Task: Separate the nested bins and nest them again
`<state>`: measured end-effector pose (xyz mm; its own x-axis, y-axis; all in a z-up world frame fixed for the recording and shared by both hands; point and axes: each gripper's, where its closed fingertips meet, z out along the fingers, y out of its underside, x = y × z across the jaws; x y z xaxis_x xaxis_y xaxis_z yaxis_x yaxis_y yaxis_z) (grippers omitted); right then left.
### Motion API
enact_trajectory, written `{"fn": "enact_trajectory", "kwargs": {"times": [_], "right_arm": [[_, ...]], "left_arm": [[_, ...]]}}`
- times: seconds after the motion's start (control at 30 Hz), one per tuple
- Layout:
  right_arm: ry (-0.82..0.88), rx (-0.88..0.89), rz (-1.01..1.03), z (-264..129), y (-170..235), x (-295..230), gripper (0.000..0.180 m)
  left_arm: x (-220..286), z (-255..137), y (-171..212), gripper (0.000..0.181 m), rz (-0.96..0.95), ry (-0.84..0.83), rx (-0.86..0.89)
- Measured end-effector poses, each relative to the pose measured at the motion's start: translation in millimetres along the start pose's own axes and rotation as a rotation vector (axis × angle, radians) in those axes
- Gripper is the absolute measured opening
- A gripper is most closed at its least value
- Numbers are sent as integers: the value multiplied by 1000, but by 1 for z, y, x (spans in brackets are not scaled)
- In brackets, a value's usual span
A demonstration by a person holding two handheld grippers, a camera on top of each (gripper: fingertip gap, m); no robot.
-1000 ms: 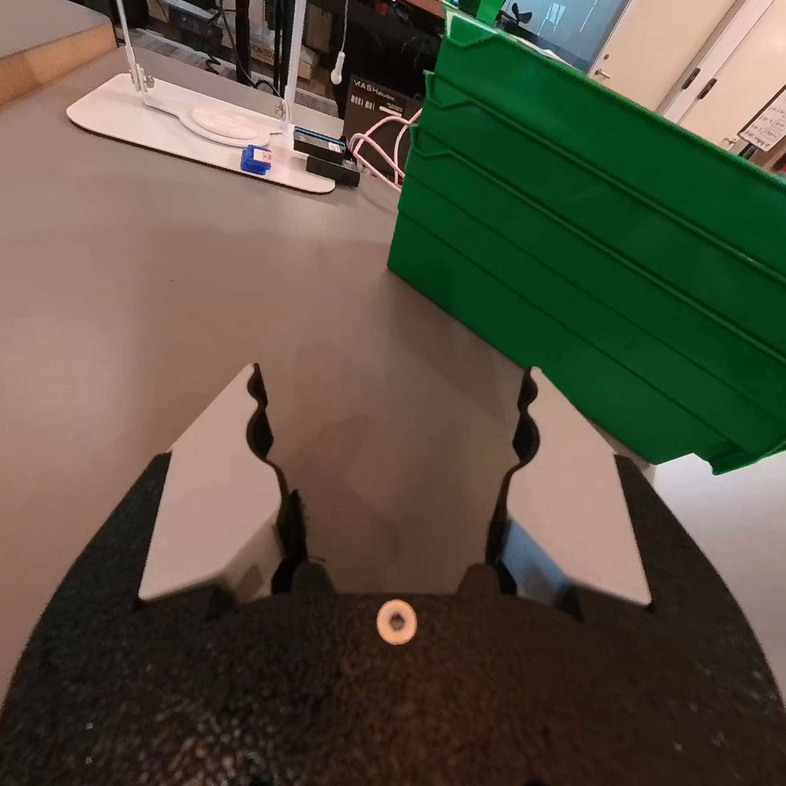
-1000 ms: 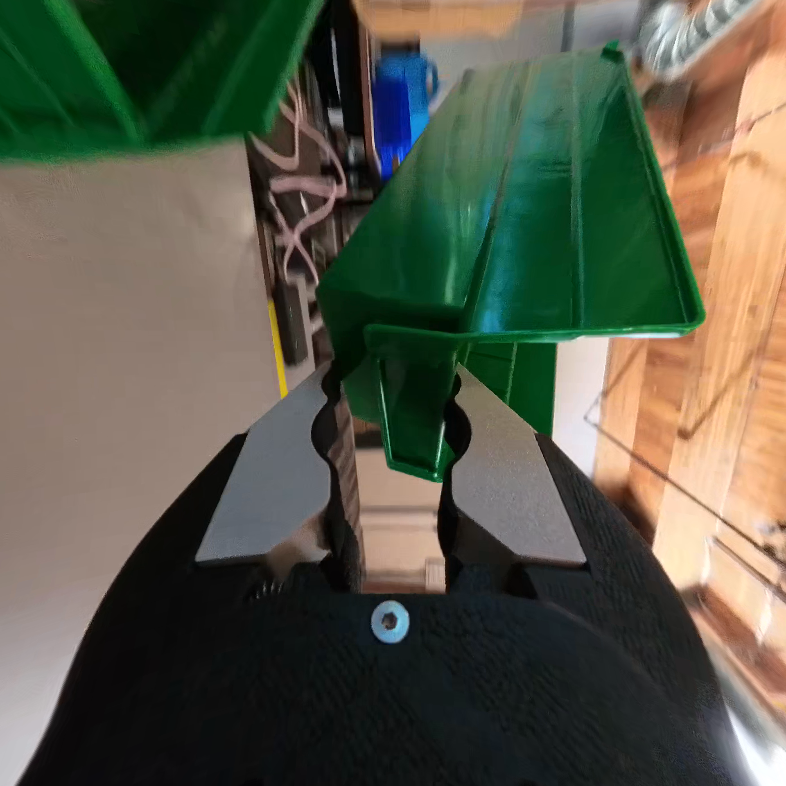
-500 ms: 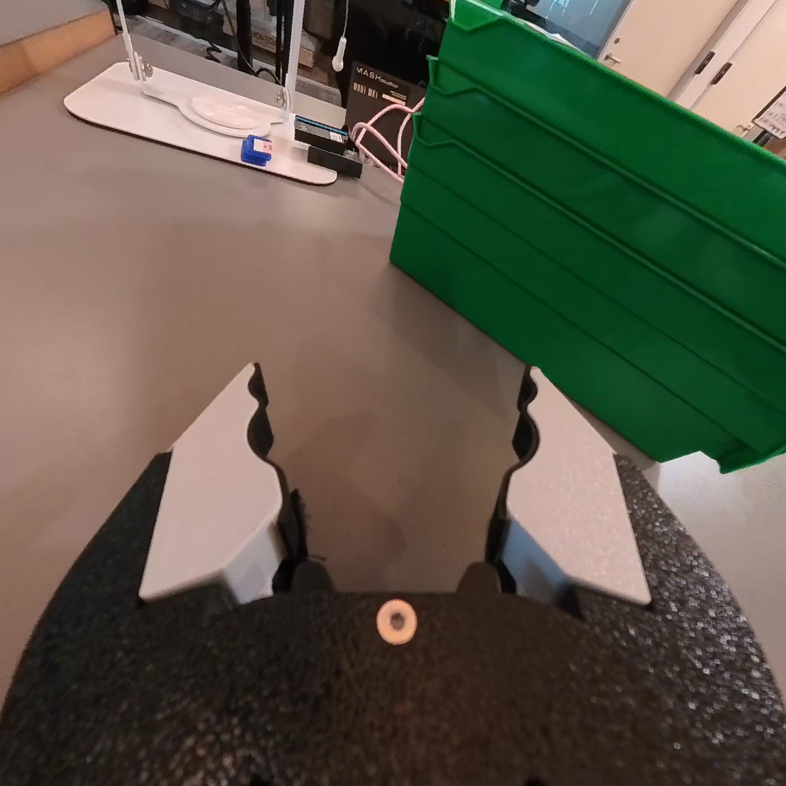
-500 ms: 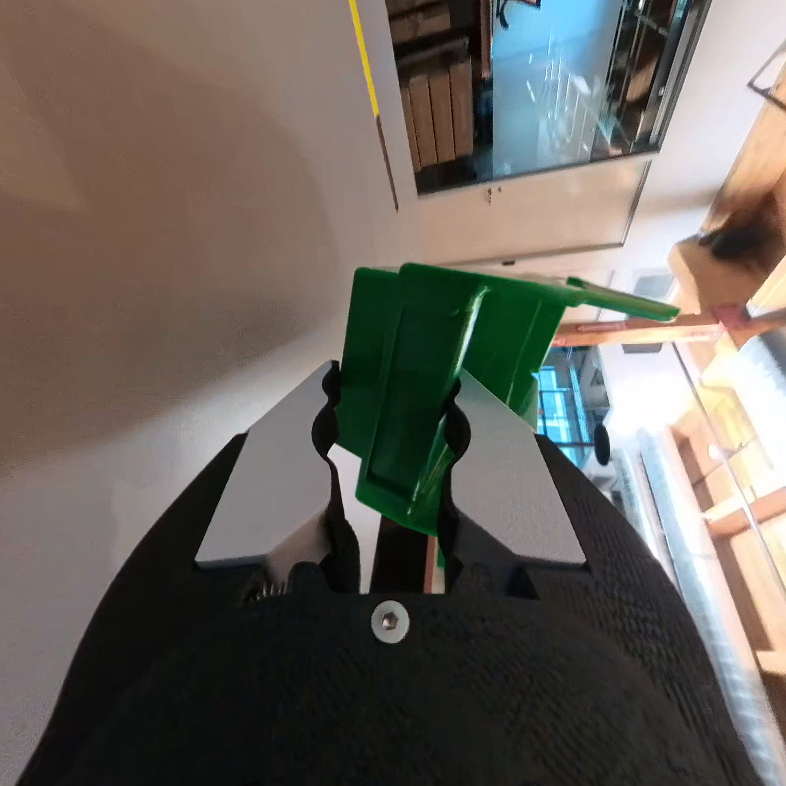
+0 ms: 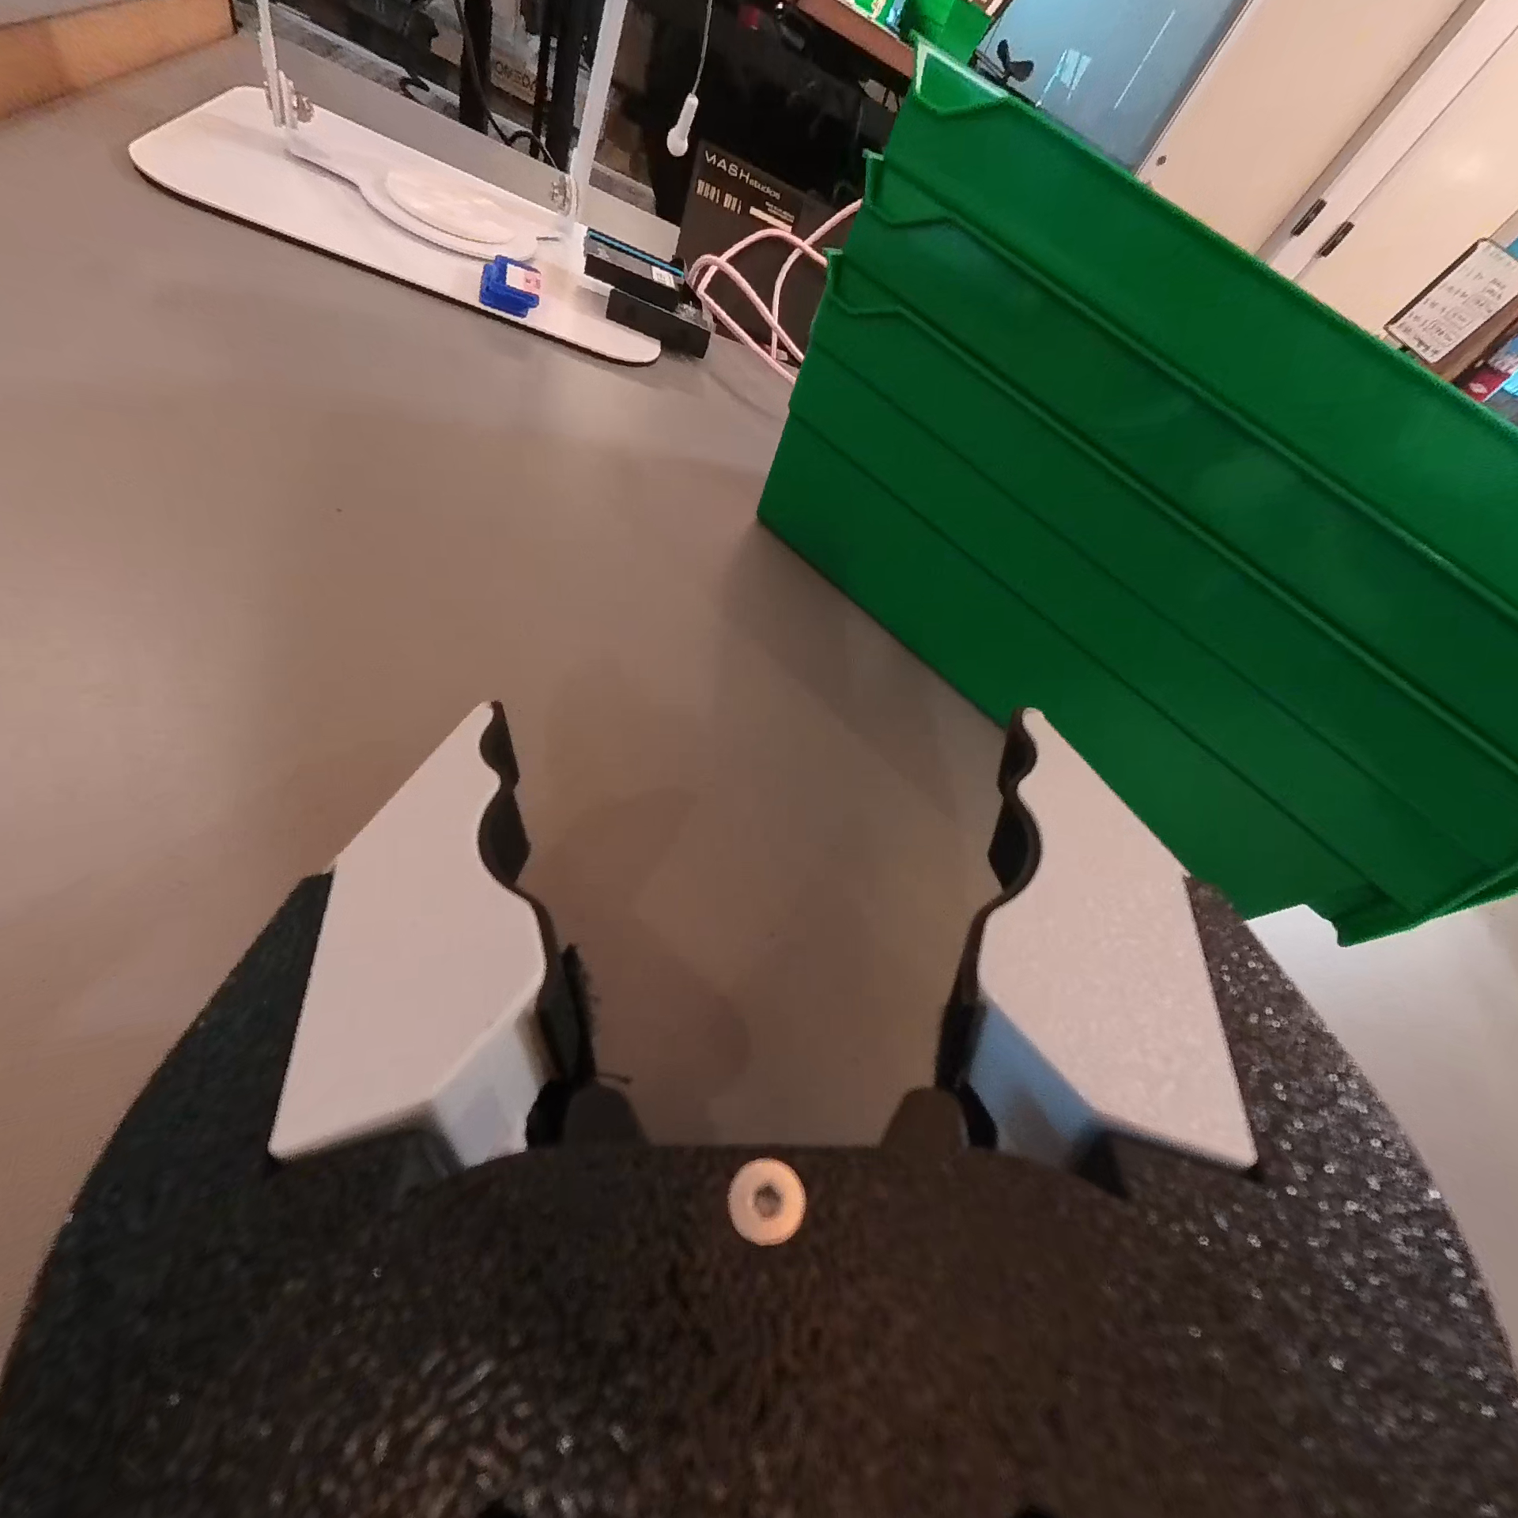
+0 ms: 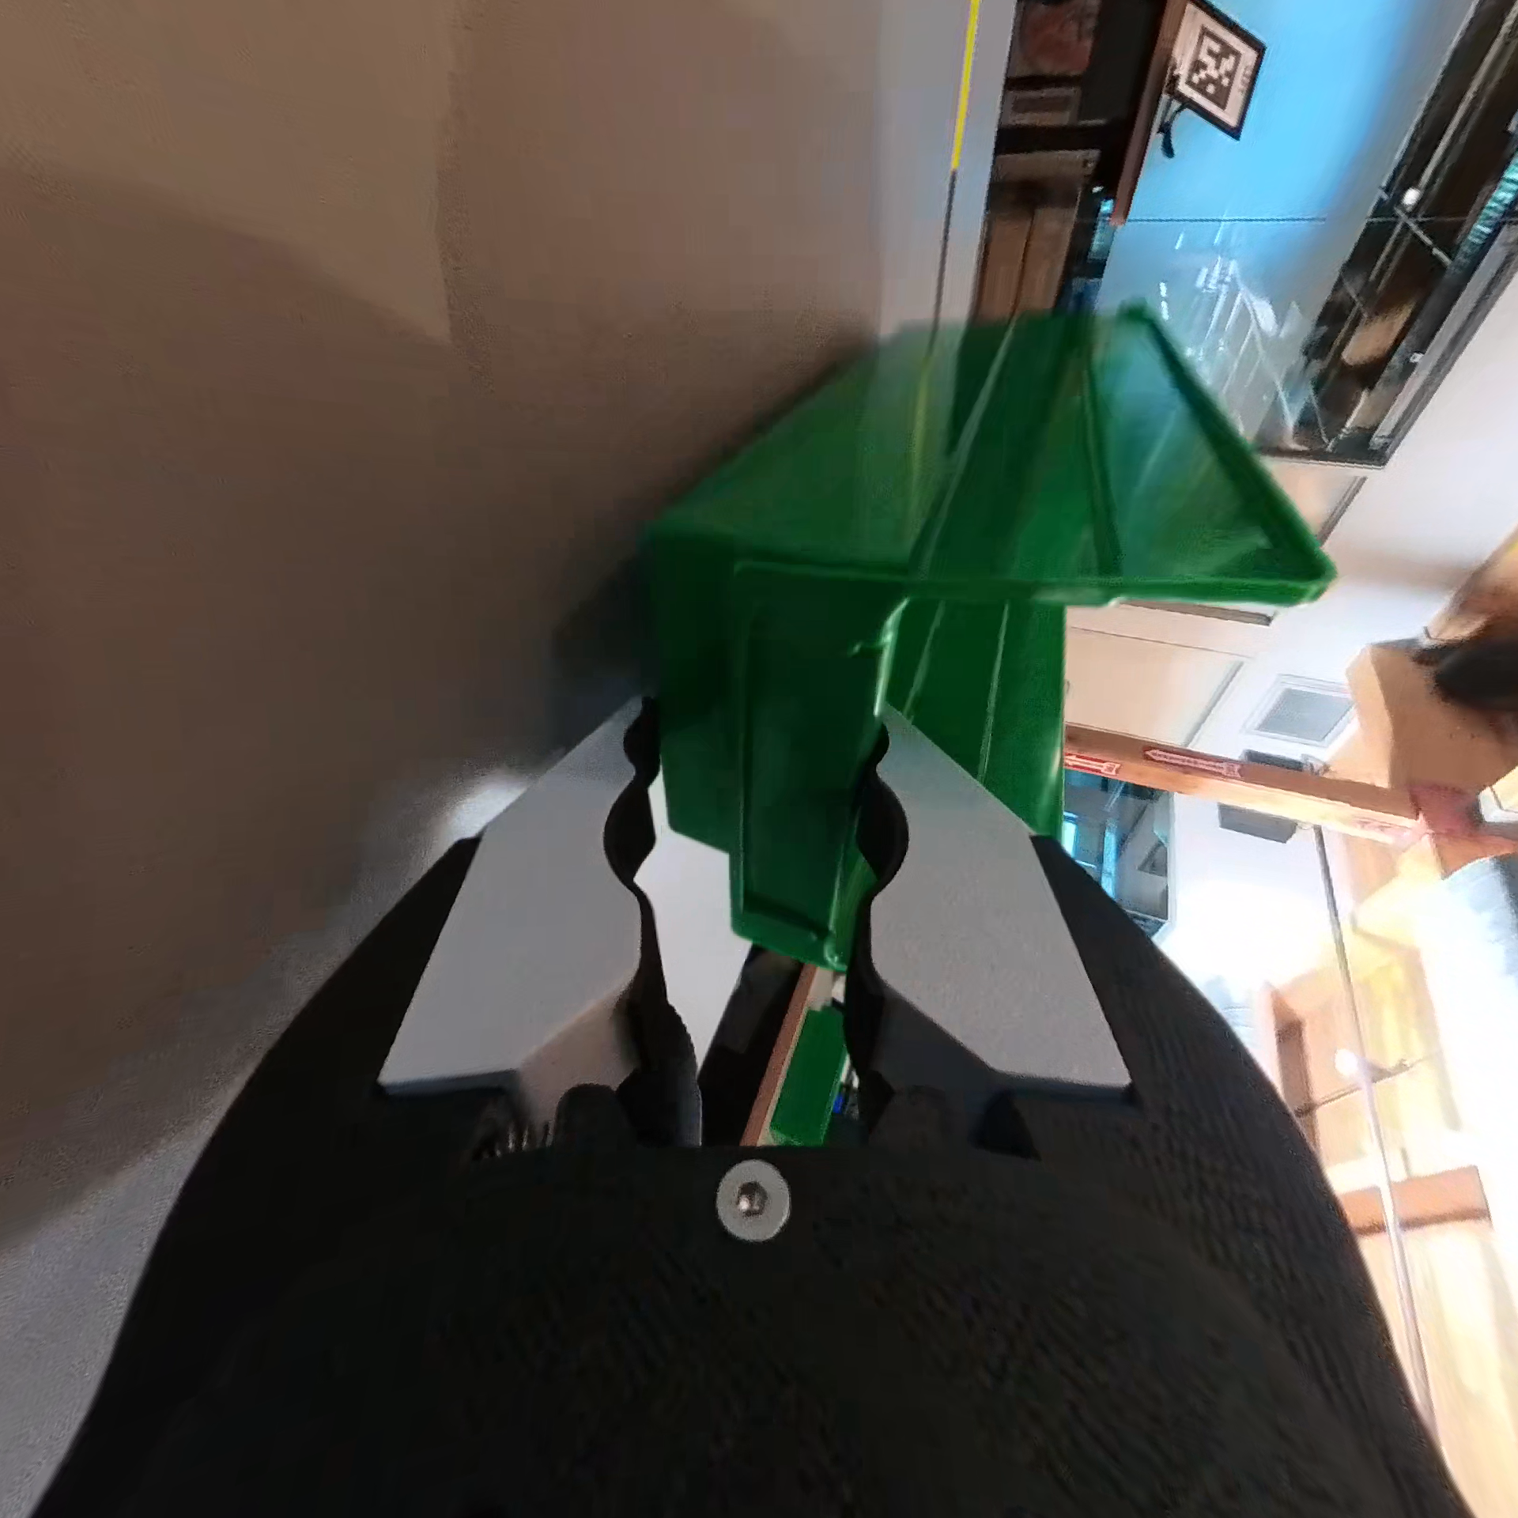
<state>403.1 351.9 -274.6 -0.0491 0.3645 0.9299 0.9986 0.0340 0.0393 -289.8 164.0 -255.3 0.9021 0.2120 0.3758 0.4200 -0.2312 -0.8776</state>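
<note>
One grey table [image 5: 328, 526] carried everything in the left wrist view. Several green bins, nested in a stack [image 5: 1150, 509], stood on it toward the right, tilted, with stepped rims showing one above another; the exact count could not be told. One single green bin [image 6: 945, 575], separated from the stack, appeared in the right wrist view, blurred, with one side toward the pale surface at the left of that view; whether it touched that surface could not be told. One white flat stand base [image 5: 353, 205] with thin upright rods lay at the table's far edge, well apart from the stack. One left gripper [image 5: 760, 739] hovered over bare tabletop just beside the stack, jaws spread wide, nothing between them. One right gripper [image 6: 764, 739] was clamped on the single bin's projecting end lip, which sat between both fingers. One black box [image 5: 657, 316] and pink cables [image 5: 764, 271] lay between base and stack. One small blue block [image 5: 509, 287] rested on the base.
</note>
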Motion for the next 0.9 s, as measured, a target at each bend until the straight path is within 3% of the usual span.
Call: {"fn": "enact_trajectory", "kwargs": {"times": [0.73,0.9], "right_arm": [[-62,-180,22,0,-8,-9,44],[-70,-185,22,-1,-9,-9,44]], "left_arm": [[1,-1,-1,115,-26,28,11],[2,-1,-1,108,-27,33,9]]}}
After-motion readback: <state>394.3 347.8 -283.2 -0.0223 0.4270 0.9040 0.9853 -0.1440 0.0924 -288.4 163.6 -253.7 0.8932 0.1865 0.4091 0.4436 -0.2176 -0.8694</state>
